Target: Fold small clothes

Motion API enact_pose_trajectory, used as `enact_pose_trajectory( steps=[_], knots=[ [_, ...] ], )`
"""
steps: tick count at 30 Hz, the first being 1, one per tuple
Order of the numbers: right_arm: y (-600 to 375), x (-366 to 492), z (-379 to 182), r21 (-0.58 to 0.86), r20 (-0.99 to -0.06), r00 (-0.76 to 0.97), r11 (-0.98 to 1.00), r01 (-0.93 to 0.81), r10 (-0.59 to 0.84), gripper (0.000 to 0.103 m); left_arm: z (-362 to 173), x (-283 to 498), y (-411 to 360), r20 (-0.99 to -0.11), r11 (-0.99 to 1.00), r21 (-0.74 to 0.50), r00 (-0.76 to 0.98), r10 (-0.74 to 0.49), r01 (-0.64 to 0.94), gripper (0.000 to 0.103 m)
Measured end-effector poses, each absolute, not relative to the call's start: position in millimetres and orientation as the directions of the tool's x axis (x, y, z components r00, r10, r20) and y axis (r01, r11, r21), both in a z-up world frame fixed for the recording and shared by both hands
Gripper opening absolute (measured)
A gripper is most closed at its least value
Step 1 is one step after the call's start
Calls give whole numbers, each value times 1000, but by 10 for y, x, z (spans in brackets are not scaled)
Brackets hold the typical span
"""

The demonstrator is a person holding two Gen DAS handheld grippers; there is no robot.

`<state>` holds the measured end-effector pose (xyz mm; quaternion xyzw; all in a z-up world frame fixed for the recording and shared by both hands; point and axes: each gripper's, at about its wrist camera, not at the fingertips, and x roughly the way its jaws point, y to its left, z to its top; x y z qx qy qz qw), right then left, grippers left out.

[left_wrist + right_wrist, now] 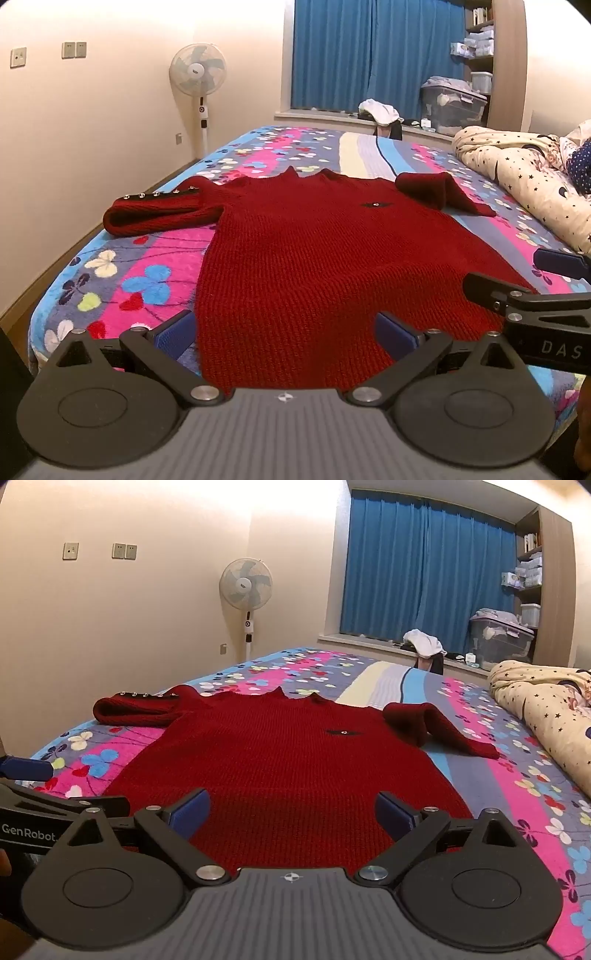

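Note:
A dark red knitted sweater (pixel 303 251) lies flat, front up, on the flowered bedspread (pixel 147 266), collar far, hem near me. Both short sleeves stick out to the sides; the left one has metal studs. My left gripper (pixel 284 332) is open, its blue pads either side of the hem's left part, just above it. My right gripper (pixel 291 812) is open over the hem's right part; the sweater (pixel 280 753) fills its view. The right gripper also shows at the right edge of the left wrist view (pixel 546 280). Neither gripper holds anything.
A rolled star-patterned quilt (pixel 524 177) lies on the bed's right side. A standing fan (pixel 198 74) is by the left wall. Blue curtains, a window sill with a storage box (pixel 452 107) and clothes lie beyond. The bed edge (pixel 44 314) drops off at left.

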<state>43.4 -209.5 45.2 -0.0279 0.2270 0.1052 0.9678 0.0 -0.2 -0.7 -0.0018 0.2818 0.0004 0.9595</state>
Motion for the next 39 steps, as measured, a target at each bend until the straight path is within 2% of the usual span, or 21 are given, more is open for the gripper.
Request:
enact_pose_trajectory(
  steps=[39],
  knots=[
    [-2099,416,455,-14,-427,883,974,-225,197,96,-37,-1,-14,-540,1000,9,842,7,-3,102]
  ],
)
